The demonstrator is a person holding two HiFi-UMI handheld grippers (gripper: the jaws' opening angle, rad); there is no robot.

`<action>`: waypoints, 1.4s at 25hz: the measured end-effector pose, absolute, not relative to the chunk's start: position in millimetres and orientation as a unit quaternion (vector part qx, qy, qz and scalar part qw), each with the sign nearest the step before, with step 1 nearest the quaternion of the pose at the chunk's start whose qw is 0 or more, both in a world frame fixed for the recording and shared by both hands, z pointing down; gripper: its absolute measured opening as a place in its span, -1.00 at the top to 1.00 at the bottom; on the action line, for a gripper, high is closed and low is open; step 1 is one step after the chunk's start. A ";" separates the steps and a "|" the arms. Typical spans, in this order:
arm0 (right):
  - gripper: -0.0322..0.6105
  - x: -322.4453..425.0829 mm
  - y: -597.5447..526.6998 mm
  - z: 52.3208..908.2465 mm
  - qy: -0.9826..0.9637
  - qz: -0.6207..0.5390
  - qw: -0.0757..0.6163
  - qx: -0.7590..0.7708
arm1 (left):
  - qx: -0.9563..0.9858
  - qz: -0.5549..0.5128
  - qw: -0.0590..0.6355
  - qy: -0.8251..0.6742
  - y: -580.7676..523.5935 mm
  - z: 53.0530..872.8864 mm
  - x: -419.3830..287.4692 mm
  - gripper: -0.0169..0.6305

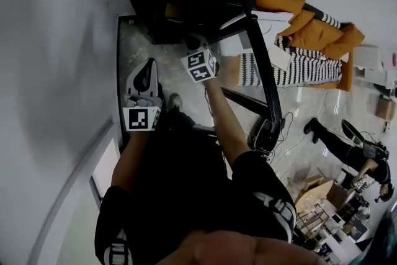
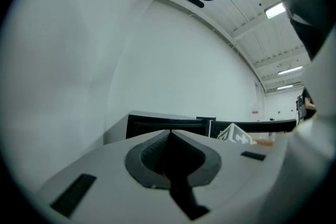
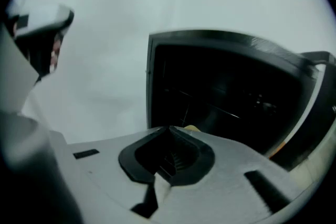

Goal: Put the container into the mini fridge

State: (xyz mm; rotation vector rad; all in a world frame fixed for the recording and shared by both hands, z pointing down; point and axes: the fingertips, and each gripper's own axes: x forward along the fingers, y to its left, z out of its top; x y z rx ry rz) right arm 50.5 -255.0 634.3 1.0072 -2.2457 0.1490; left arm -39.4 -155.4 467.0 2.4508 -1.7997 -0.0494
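Both tongs are closed and empty: the left gripper [image 2: 169,135] faces a white wall [image 2: 173,60], the right gripper [image 3: 169,129] the open black mini fridge [image 3: 231,86], its door [image 1: 263,65] swung wide. A small yellowish edge [image 3: 192,128], possibly the container, peeks just past the right tips at the fridge's mouth.

Matt grey plastic on left gripper [image 2: 169,132] and right gripper [image 3: 170,128]; ribbed black rubbery pads [image 2: 152,152] inside. Smooth black casing, faint sheen, on mini fridge [image 3: 226,36]. Orange quilted cloth on jacket [image 1: 310,25]. Glossy pale floor [image 1: 329,105].
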 end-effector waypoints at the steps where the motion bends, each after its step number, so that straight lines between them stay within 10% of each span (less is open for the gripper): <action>1: 0.90 54.9 -244.5 624.2 -0.863 0.070 0.313 0.390 | 0.805 -0.017 0.046 -0.592 -147.0 460.6 -34.5 0.93; 19: 0.90 103.7 -112.4 452.7 -0.877 0.137 0.066 0.457 | 0.804 -0.025 0.032 -0.593 -51.5 395.2 -36.7 0.93; 35: 0.90 83.5 -42.3 398.2 -0.847 0.154 0.031 0.508 | 0.805 -0.014 0.057 -0.590 -20.0 359.1 -95.6 0.93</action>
